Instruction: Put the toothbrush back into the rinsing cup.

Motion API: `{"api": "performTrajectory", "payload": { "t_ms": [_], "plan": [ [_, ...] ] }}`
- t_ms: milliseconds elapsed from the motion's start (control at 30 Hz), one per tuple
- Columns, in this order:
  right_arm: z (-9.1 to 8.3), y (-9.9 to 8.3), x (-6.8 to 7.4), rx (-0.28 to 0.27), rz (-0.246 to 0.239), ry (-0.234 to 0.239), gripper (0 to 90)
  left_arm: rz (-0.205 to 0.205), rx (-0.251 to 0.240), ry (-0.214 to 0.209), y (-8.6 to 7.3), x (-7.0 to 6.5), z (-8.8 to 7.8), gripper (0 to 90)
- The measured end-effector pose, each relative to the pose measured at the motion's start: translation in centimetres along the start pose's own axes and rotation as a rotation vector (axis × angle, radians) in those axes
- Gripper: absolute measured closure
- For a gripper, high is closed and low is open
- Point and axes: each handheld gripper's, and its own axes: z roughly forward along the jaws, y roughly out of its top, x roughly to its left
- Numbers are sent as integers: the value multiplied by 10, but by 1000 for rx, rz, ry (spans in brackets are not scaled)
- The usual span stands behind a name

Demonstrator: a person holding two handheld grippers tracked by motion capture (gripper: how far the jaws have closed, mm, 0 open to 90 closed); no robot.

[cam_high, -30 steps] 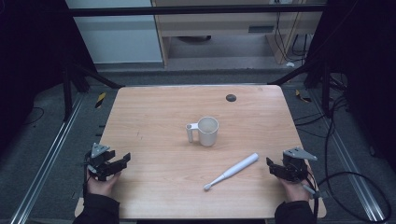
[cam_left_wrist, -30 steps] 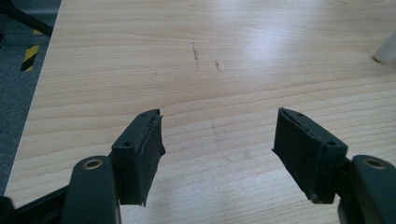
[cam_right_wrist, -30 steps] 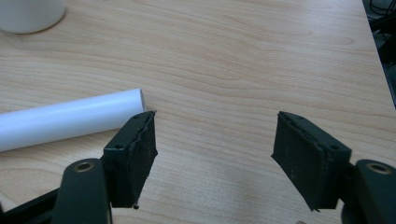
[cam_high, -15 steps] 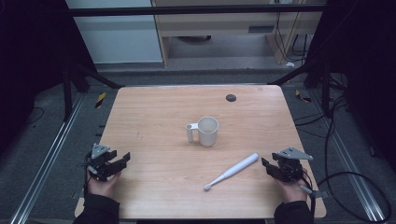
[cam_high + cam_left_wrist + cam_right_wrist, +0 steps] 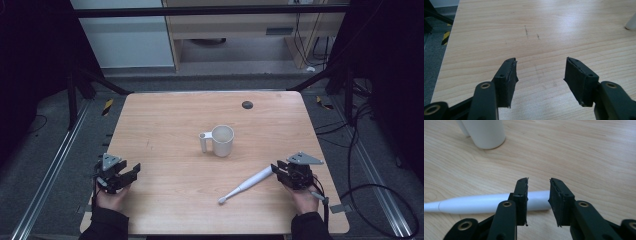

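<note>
right gripper (image 5: 281, 171), lower right, has slid leftward to the electric toothbrush (image 5: 247, 184) handle, jaws closing, not gripping; left gripper (image 5: 131, 172) open, narrowing, empty.

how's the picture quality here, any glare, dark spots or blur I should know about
High view: the table is evenly lit, its surroundings almost black. Left gripper view: a pale glare patch on the wood, jaws sharp. Right gripper view: the toothbrush is bright, nearly washed out, and the mug slightly soft.
</note>
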Motion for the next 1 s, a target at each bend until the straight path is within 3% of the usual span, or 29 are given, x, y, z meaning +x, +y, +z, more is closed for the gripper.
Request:
{"api": "performTrajectory", "payload": {
  "t_ms": [433, 567, 1000],
  "plan": [
    [23, 10, -3, 28, 15, 10, 799, 16, 3, -4, 1, -2, 1, 414],
    [33, 11, -4, 59, 5, 8, 837, 22, 2, -5, 1, -2, 1, 415],
    [37, 7, -6, 116, -18, -17, 849, 36, 3, -7, 1, -3, 1, 419]
  ]
}}
